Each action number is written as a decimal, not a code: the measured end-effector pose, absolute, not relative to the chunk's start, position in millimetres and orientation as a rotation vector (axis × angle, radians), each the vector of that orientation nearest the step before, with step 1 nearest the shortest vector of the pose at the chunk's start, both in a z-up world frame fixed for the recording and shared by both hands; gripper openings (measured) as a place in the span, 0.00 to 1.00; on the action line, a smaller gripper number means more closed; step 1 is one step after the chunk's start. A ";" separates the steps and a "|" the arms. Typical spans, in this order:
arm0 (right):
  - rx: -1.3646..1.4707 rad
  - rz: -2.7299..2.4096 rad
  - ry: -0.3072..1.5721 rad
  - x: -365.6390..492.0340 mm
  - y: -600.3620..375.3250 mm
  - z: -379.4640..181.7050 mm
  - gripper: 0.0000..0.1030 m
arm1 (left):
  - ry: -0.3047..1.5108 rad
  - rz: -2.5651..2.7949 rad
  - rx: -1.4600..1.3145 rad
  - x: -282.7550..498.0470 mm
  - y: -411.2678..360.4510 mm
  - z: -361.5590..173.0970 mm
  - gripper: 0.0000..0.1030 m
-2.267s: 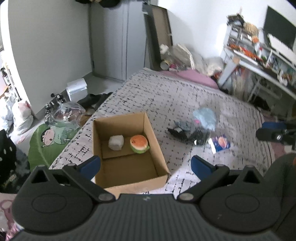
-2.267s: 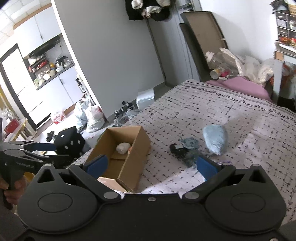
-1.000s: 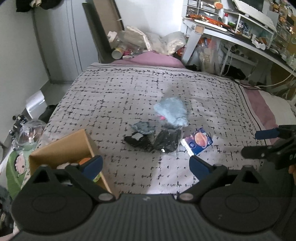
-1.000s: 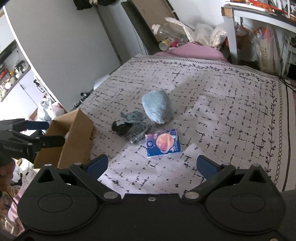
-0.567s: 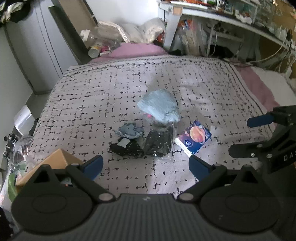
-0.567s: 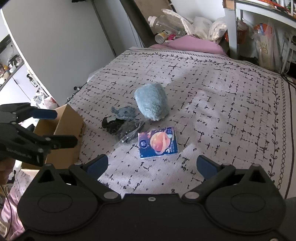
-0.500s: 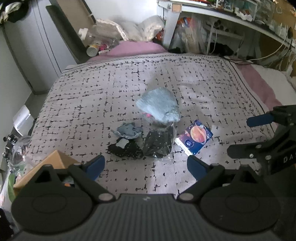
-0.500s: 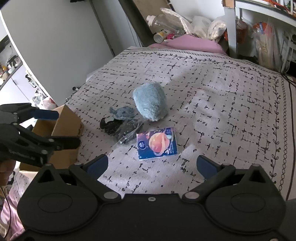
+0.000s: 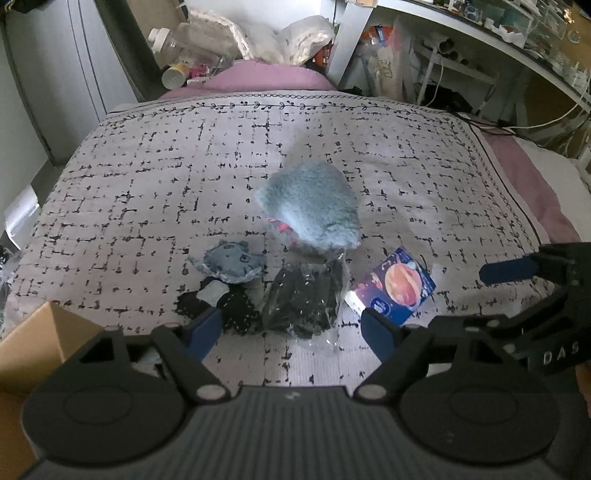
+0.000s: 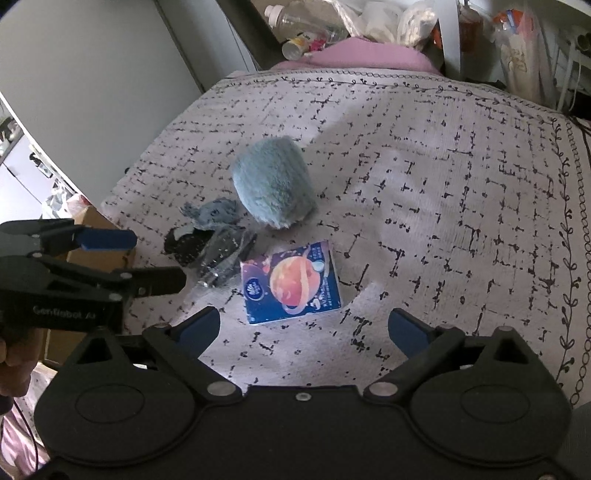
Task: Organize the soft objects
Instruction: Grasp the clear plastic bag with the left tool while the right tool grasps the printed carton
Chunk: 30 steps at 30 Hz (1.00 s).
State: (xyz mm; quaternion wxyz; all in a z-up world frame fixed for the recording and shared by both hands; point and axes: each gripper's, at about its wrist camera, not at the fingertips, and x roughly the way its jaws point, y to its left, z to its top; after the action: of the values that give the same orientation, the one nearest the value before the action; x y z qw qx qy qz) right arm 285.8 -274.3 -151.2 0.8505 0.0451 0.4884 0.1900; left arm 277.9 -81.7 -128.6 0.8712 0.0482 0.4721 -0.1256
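Note:
A fluffy blue plush point(image 9: 312, 206) point(image 10: 273, 184) lies mid-bed. In front of it lie a small grey-blue fabric piece point(image 9: 231, 260) point(image 10: 212, 214), a black speckled item point(image 9: 225, 302), a clear bag of dark fabric point(image 9: 304, 297) point(image 10: 225, 256) and a blue tissue pack with an orange planet point(image 9: 400, 288) point(image 10: 291, 282). My left gripper point(image 9: 291, 328) is open and empty just before the dark items. My right gripper point(image 10: 304, 325) is open and empty just before the tissue pack. Each gripper shows in the other's view.
The cardboard box point(image 9: 26, 343) point(image 10: 92, 254) stands at the bed's left edge, its inside hidden. The patterned bedspread point(image 9: 406, 166) reaches back to a pink pillow point(image 9: 258, 75). Bottles and bags clutter the far side; a desk point(image 9: 480, 33) stands to the right.
Both grippers have swung away from the box and moved in closer to the pile of items on the bed. Nothing has been picked up.

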 end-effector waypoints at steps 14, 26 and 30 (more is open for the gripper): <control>0.071 0.381 1.071 297.0 -273.4 -166.2 0.95 | 1.027 -0.302 0.156 303.7 -106.4 -164.8 0.78; 0.075 0.373 1.083 300.9 -265.5 -177.0 0.95 | 1.028 -0.287 0.089 313.1 -104.0 -171.8 0.38; 0.068 0.370 1.079 302.1 -260.4 -178.1 0.95 | 1.033 -0.276 0.053 310.8 -96.2 -167.1 0.32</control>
State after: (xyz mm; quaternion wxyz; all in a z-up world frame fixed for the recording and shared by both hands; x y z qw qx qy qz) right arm 302.1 -260.4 -178.1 0.8412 0.0322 0.5106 0.1749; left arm 310.8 -96.2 -167.1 0.8601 0.0253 0.4923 -0.1317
